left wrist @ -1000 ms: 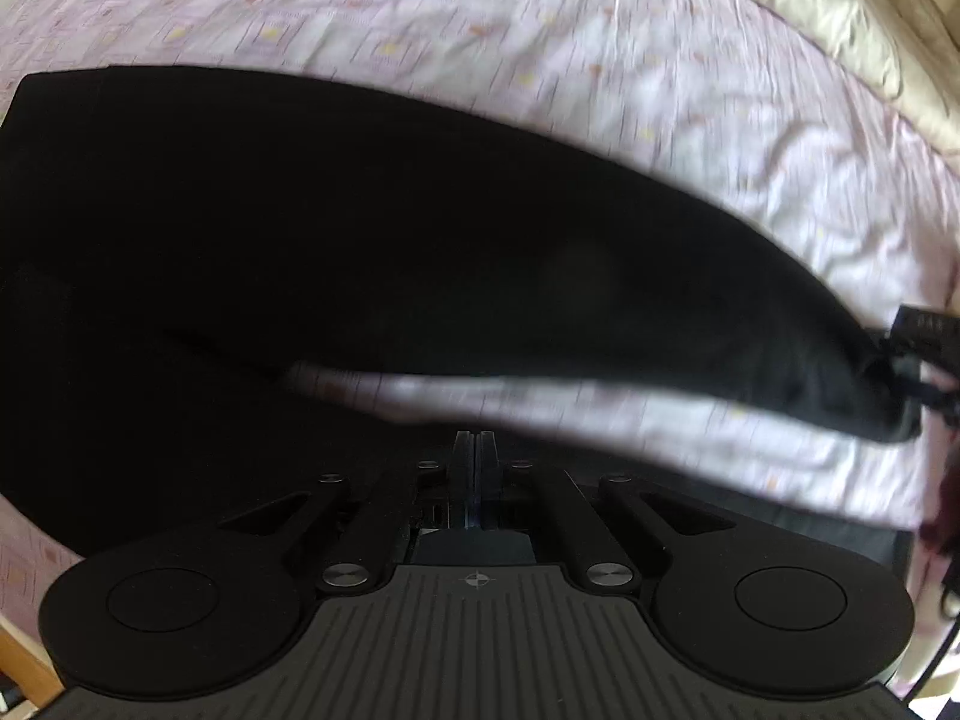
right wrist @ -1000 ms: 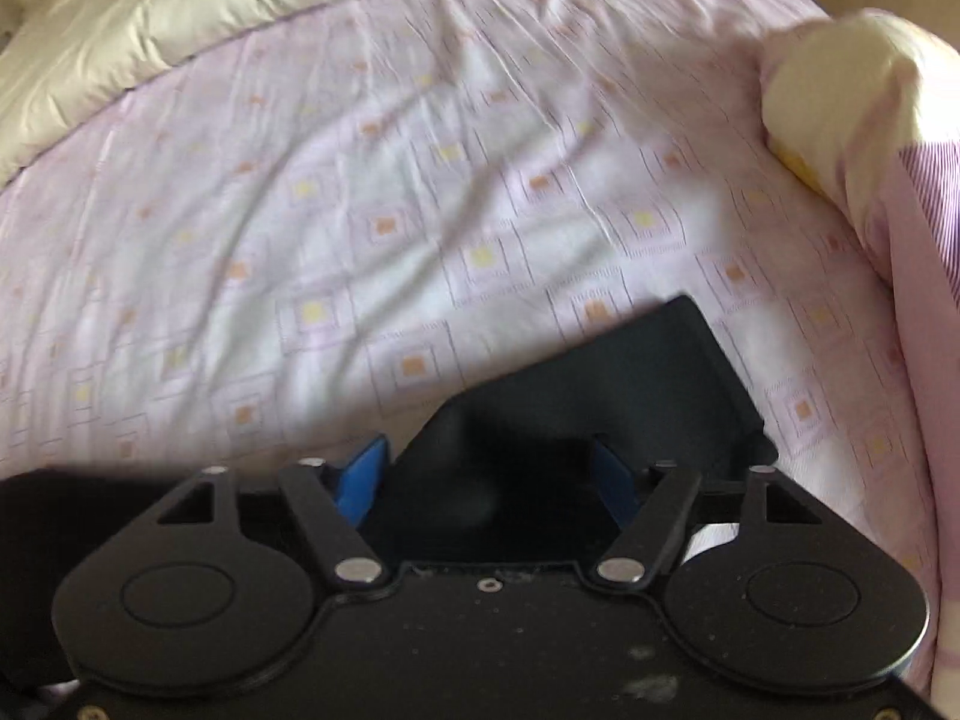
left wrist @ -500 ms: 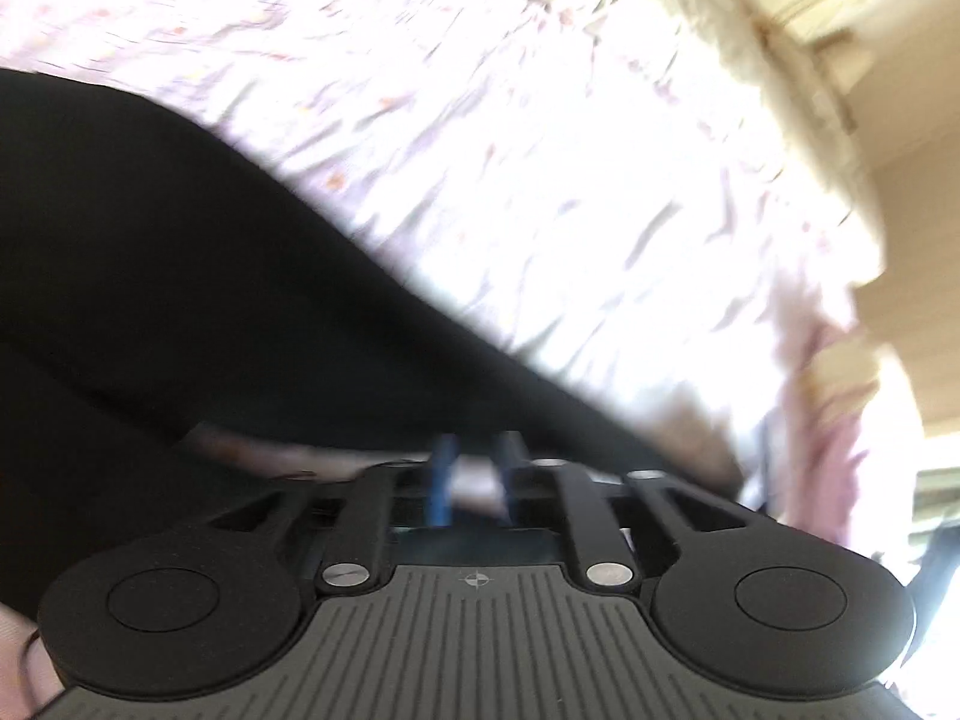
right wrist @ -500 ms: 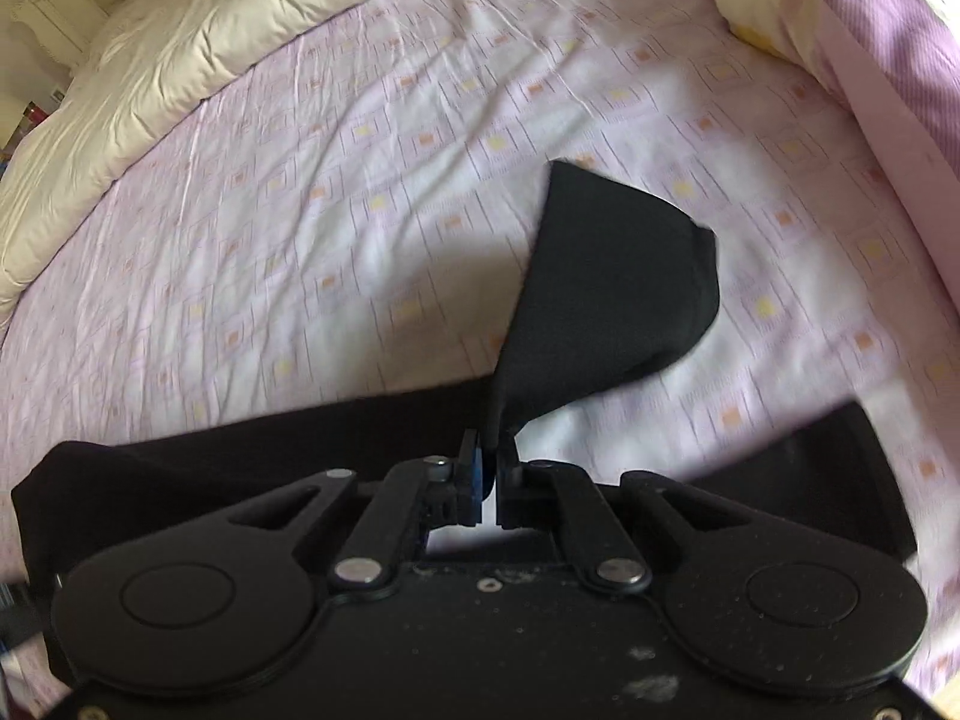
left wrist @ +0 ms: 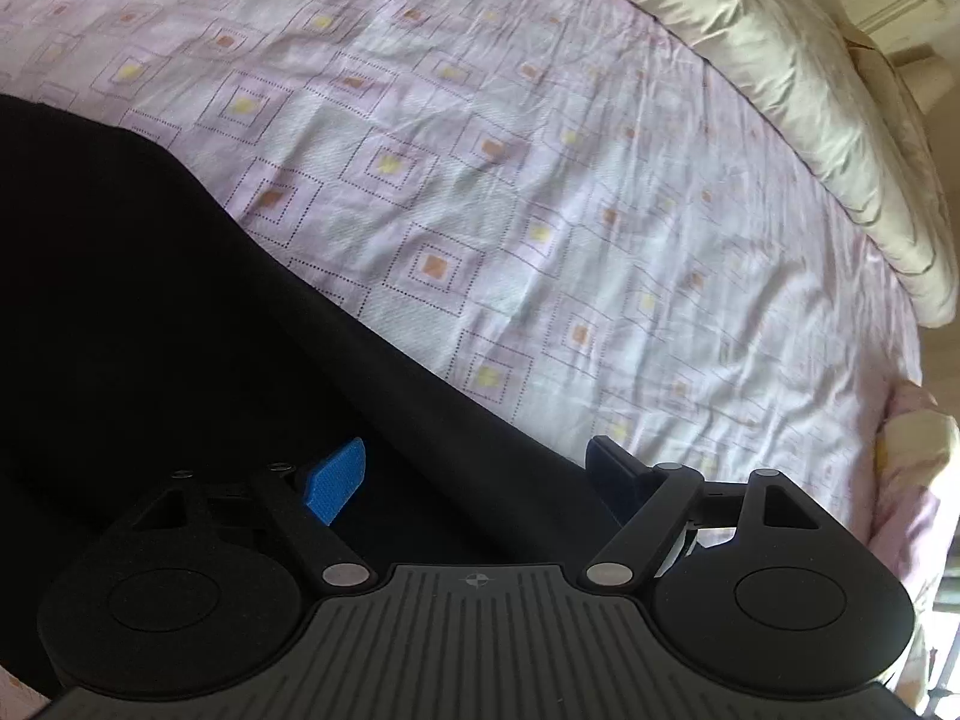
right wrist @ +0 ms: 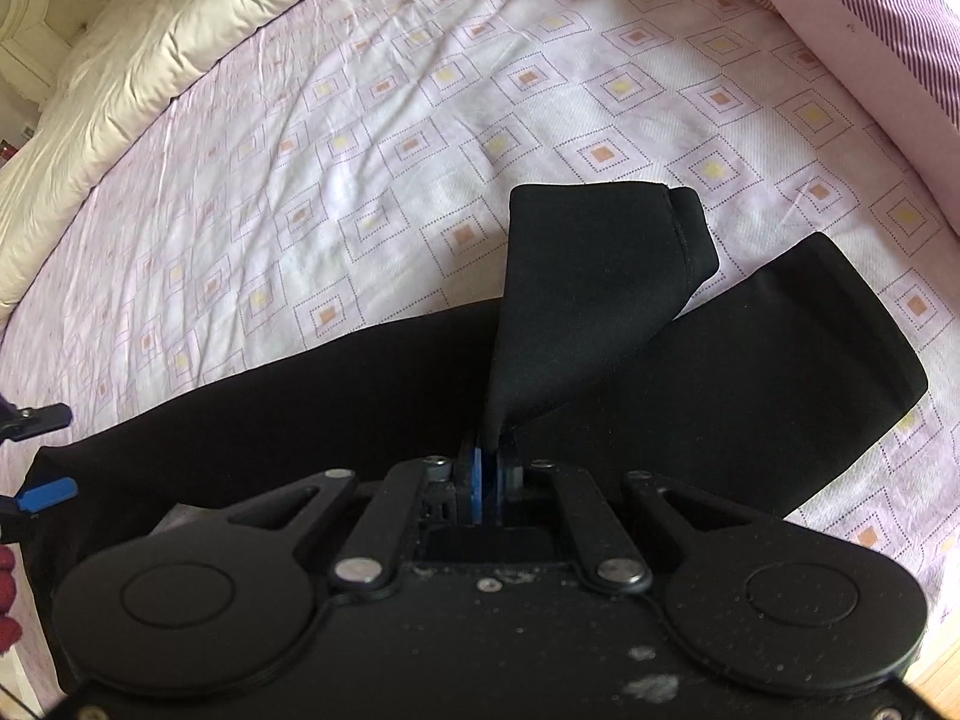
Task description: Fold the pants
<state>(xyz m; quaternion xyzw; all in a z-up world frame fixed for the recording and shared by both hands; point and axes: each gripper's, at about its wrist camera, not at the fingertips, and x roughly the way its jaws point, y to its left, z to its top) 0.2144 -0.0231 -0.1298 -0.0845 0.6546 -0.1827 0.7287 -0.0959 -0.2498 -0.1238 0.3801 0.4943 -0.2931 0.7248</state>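
Note:
Black pants (left wrist: 150, 300) lie stretched across the pink patterned bed sheet (left wrist: 540, 210). My left gripper (left wrist: 474, 474) hovers over their edge with its jaws opening wide; dark cloth lies beneath them, and the blue pads (left wrist: 336, 483) press on nothing. In the right wrist view my right gripper (right wrist: 489, 462) is shut on one pants leg (right wrist: 576, 276), whose hem end hangs lifted and folded over. The other leg (right wrist: 780, 372) lies flat on the sheet to the right. The left gripper (right wrist: 42, 455) shows at the left edge of that view, by the far end of the pants.
A cream duvet (right wrist: 150, 48) is bunched along the far side of the bed (left wrist: 810, 108). A striped pink pillow (right wrist: 870, 30) lies at the upper right. Wooden floor (right wrist: 936, 678) shows past the bed's near right edge.
The left gripper went from shut to wide open and shifted along the pants. The right gripper closed on the leg's hem, lifted it and carried it over the other leg.

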